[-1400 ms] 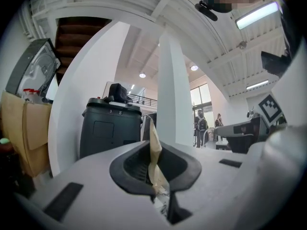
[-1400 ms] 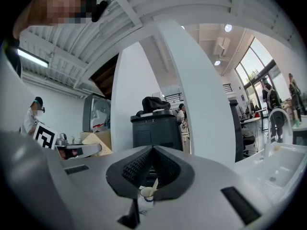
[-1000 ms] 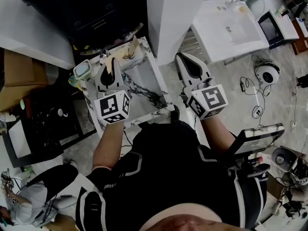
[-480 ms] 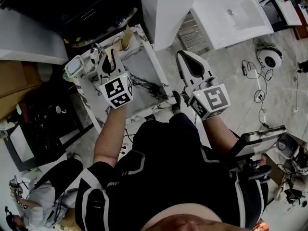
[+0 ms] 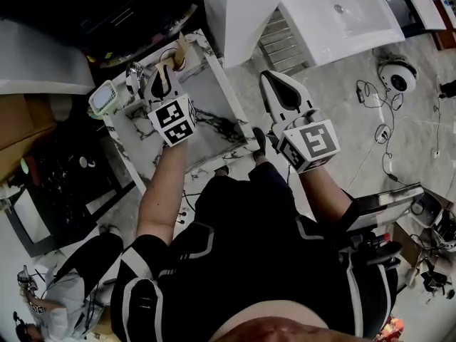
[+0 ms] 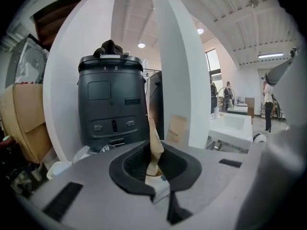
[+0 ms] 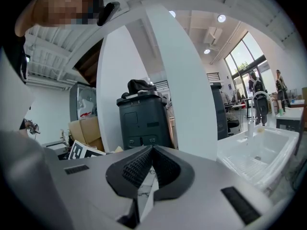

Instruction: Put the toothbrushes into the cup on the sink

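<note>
Jaws of left gripper [image 5: 162, 75] nearly together, clamped on toothbrush [image 6: 154, 143]. Grey moulded shell with black ribbed pads.

Toothbrush: thin, flat and tan, with a matt, paper-like face. It stands upright between the pads and rises well above the jaw tips. A pale end with a teal mark shows just below the tips. It sits at the far end of the countertop [image 5: 210, 105].

Countertop: white, grey-veined like marble, with a raised rim.

Green-rimmed container [image 5: 105, 100]: pale and rounded, at the countertop's left corner, near the left gripper but apart from it.

Right gripper [image 7: 152, 152]: same build. Jaws fully together, ribbed pads meeting in a ridge, nothing between them. It hangs off the countertop's right edge, over the floor [image 5: 342, 120], which is a mottled stone pattern.

Beyond:
- Dark grey machine [image 6: 111, 99]: boxy, smooth plastic, small buttons on the front.
- White column [image 6: 180, 80]: smooth.
- Cardboard box [image 6: 26, 114]: brown.
- White basin [image 5: 342, 20]: glossy, rectangular, well apart.
</note>
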The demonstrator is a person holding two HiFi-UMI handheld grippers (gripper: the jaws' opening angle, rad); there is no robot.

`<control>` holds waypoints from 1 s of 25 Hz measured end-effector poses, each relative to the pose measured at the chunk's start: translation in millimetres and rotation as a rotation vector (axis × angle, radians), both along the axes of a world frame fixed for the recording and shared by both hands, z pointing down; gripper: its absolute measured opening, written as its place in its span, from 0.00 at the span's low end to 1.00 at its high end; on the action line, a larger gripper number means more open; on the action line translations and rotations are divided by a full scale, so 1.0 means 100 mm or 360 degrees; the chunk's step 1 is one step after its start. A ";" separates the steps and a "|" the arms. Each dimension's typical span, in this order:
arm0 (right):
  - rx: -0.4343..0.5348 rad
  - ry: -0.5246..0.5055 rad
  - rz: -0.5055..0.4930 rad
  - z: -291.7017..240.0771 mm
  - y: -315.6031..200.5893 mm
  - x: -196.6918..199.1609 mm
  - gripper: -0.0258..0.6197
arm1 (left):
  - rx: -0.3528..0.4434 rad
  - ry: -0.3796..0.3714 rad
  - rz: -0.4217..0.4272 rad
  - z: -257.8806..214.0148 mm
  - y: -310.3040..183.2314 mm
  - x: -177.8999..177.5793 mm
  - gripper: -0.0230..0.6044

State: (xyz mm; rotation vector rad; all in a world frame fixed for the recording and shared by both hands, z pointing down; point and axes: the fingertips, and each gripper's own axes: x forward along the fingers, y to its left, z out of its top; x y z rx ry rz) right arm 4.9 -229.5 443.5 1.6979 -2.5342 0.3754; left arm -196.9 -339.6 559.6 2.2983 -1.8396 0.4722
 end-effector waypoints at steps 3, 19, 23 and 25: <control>-0.0021 -0.0012 0.0011 0.04 0.02 0.02 0.08 | -0.0035 0.0019 -0.0027 0.07 0.00 -0.01 0.09; -0.0047 0.0014 0.0003 -0.01 0.05 0.06 0.08 | -0.0066 0.0104 -0.0045 0.13 -0.06 -0.03 0.09; -0.0008 -0.0003 0.0009 -0.09 0.08 0.10 0.08 | -0.0090 0.0100 -0.0008 0.14 0.00 0.01 0.17; 0.0077 -0.0030 0.0014 -0.19 0.05 0.10 0.08 | -0.0075 0.0099 0.0000 0.09 0.04 0.00 0.20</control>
